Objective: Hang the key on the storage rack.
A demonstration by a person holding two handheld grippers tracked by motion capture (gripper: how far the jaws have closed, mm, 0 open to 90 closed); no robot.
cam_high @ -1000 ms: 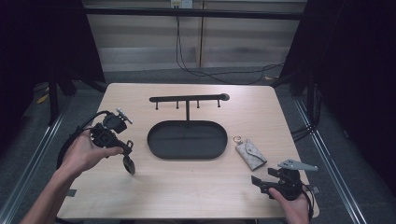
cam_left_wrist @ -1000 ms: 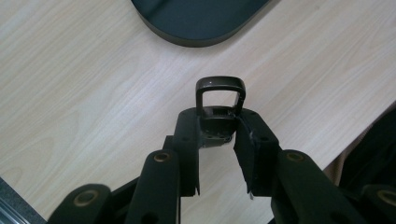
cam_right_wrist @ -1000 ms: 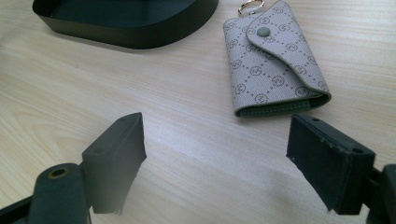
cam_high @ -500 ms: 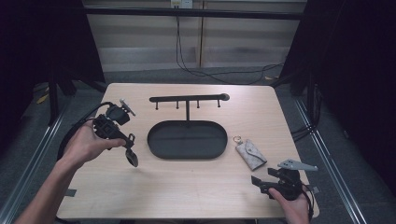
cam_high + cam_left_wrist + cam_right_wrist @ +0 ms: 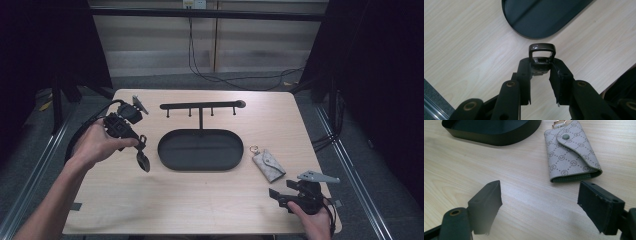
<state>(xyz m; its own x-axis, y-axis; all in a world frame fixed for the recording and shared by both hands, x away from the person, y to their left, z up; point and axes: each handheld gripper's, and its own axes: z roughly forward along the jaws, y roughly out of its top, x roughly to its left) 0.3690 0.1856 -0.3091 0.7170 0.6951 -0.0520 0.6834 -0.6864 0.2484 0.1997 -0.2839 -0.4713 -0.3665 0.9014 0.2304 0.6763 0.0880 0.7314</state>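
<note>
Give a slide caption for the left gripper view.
Left hand-held gripper shut on a dark metal clasp, above the wooden table beside the black tray.

table [image 5: 210,200] evenly lit overhead, surroundings dark; soft shadows; near tongs slightly blurred.

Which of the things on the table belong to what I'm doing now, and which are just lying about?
In play:
- left claw, shut on a small dark metal loop
- black oval tray with its black peg rail
- right claw, open

Possibly next, untouched for now:
- beige patterned fabric key pouch

Lying about:
- black cables on the floor
</note>
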